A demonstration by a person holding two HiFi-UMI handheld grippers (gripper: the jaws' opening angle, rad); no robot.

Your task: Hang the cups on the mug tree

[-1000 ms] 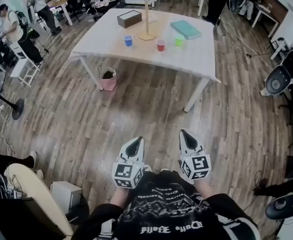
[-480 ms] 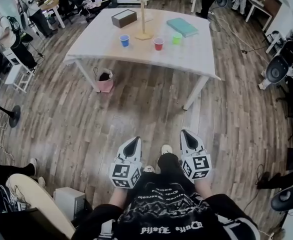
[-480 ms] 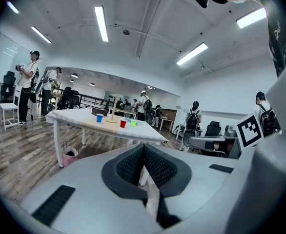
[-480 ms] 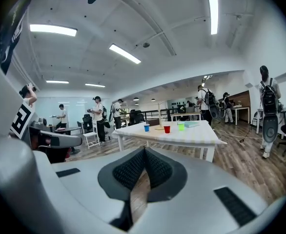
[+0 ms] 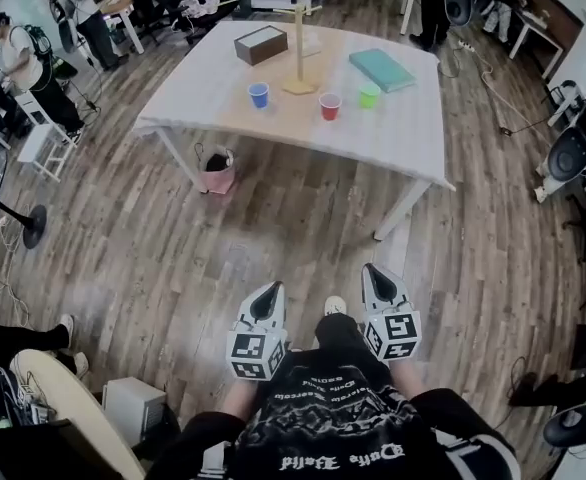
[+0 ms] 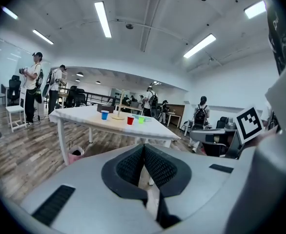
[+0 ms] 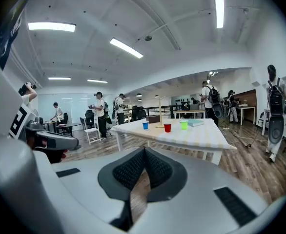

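As the table (image 5: 393, 133) now sits a little lower and nearer in the head view than a second ago, and a shoe (image 5: 334, 306) shows between the two grippers where none showed before, I read the change as a walk toward the work area. Nothing on the tabletop has shifted. For the task this means the approach is under way and no cup has been handled; every cup is well out of reach across bare floor. Grippers, two: left gripper (image 5: 270, 286), jaws pressed together with nothing between them; right gripper (image 5: 375, 271), jaws likewise pressed together and empty. Both are held low in front of the body, pointing toward the table. Cups, three, all standing upright on the tabletop and apart from one another: blue cup (image 5: 259, 95), one, left of the tree's base; red cup (image 5: 330, 106), one, right of the base and nearest the front edge; green cup (image 5: 370, 95), one, just beyond the red. Mug tree (image 5: 299, 38), one, an upright wooden post on a flat base near the table's middle, with nothing hung on it. Other items: brown box (image 5: 259, 44), one, at the far left of the tabletop; teal flat item (image 5: 381, 70), one, at the far right; pink bin (image 5: 217, 168), one, on the floor under the table's left side. Cups hung: none of three.
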